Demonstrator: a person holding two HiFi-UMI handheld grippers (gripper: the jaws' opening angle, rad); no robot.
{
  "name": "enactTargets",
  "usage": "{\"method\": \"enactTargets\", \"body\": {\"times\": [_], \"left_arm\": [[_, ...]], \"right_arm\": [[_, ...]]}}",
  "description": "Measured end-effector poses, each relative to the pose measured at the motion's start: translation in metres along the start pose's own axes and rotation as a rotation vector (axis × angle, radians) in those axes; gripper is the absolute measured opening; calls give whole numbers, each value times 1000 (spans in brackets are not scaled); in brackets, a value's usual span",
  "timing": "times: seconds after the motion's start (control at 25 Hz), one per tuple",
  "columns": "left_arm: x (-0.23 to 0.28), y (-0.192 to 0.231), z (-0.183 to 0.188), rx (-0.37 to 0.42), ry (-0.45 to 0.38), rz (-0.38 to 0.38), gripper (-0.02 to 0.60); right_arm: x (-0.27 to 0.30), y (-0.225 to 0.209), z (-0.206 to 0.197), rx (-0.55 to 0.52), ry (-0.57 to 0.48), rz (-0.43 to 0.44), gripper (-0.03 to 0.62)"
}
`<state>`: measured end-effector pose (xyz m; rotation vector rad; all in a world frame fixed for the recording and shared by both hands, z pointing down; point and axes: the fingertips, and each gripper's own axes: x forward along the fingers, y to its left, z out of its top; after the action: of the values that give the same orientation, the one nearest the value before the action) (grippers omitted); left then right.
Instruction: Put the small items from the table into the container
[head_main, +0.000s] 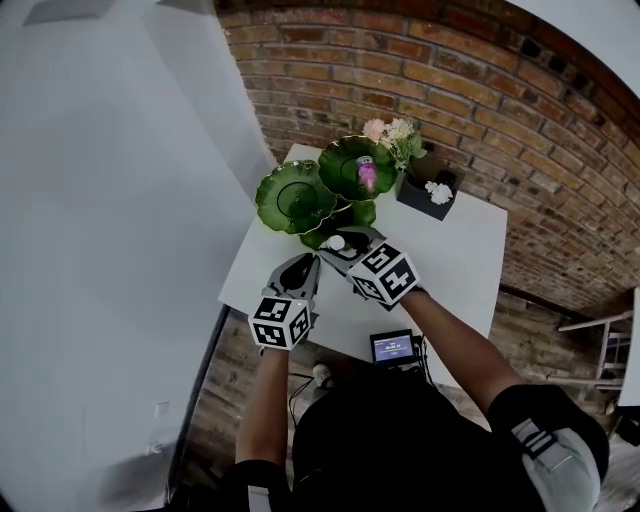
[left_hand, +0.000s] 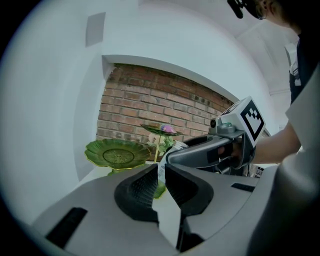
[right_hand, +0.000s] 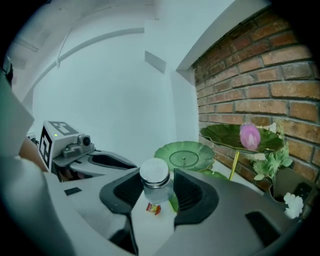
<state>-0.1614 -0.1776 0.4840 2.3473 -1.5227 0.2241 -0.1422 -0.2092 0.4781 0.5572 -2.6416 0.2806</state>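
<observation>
My right gripper (head_main: 336, 249) (right_hand: 156, 189) is shut on a small clear bottle (head_main: 336, 242) (right_hand: 155, 176) with a pale round cap, held just above the white table (head_main: 460, 255) in front of the green leaf-shaped dishes. Under the bottle shows a small red bit (right_hand: 153, 209). Beside it to the left, my left gripper (head_main: 300, 268) (left_hand: 161, 176) has its jaws almost together with nothing between them. The lower dish (head_main: 295, 195) (right_hand: 185, 156) is bare. A pink item (head_main: 367, 176) (right_hand: 250, 136) lies in the raised dish (head_main: 345, 160) (left_hand: 156, 129).
Flowers (head_main: 395, 130) and a black box (head_main: 428, 192) with something white in it stand at the back against the brick wall. A small device with a lit screen (head_main: 392, 347) sits at the table's near edge. A white wall runs along the left.
</observation>
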Motion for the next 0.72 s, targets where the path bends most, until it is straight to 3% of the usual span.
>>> {"method": "enactTargets", "body": {"times": [0.36,0.72], "left_arm": [[11,54,31,16,-29,76,48],[22,98,28,-29,-27,125,48]], "right_arm": [[49,-21,38,16,-29,-23,193],[86,-31,43,17,-21,-54,193]]}}
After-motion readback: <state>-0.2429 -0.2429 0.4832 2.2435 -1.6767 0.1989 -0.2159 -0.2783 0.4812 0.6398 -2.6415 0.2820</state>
